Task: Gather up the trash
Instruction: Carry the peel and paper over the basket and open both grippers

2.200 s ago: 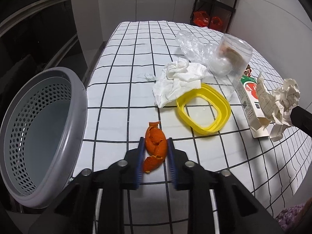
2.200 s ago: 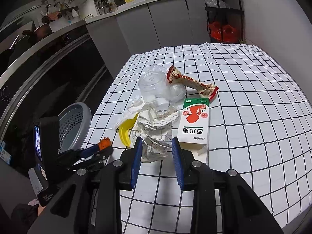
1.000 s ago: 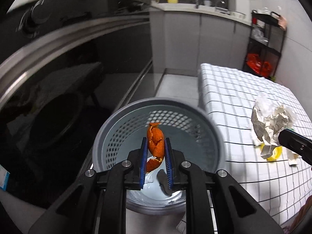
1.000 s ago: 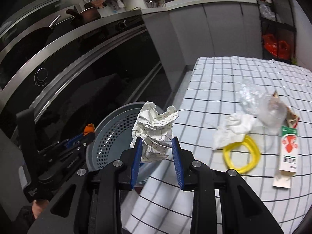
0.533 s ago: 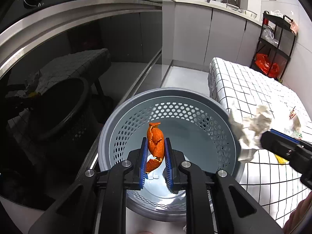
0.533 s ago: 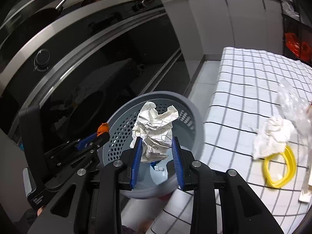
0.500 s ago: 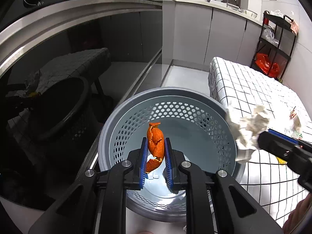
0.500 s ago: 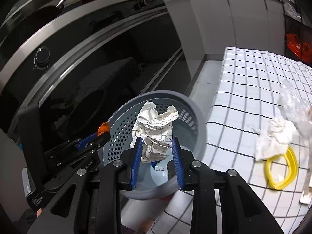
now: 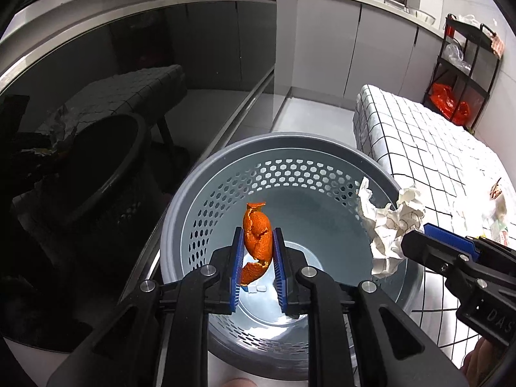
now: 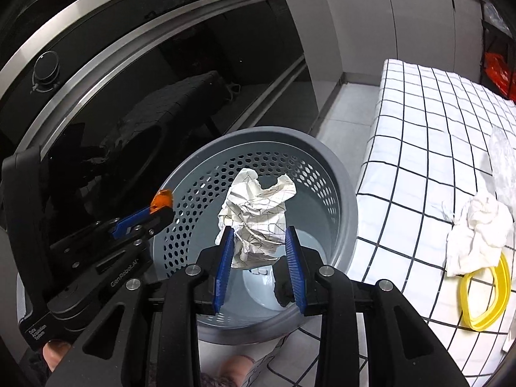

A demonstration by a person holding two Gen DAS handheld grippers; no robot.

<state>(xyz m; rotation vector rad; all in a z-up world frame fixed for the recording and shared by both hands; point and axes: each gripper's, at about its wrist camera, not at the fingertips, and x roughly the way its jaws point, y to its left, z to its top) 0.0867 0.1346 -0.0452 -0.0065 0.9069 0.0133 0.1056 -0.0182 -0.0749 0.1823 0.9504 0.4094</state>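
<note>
Over grey basket (image 9: 180,225) | my left gripper (image 9: 258,258) pinches orange peel (image 9: 256,242); my right gripper (image 10: 259,251) grips crumpled paper (image 10: 258,213) | only right view shows yellow ring (image 10: 483,293), white tissue (image 10: 477,235)

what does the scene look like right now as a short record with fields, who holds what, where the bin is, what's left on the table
left hand-held gripper: shut on orange peel, over the basket's opening
right hand-held gripper: shut on crumpled paper, also over the basket
basket: grey, perforated wall, beside the table edge; small white bits and a dark scrap on its floor
table: white cloth with black grid
still on table: white tissue lying over the yellow ring
released yet: neither piece
</note>
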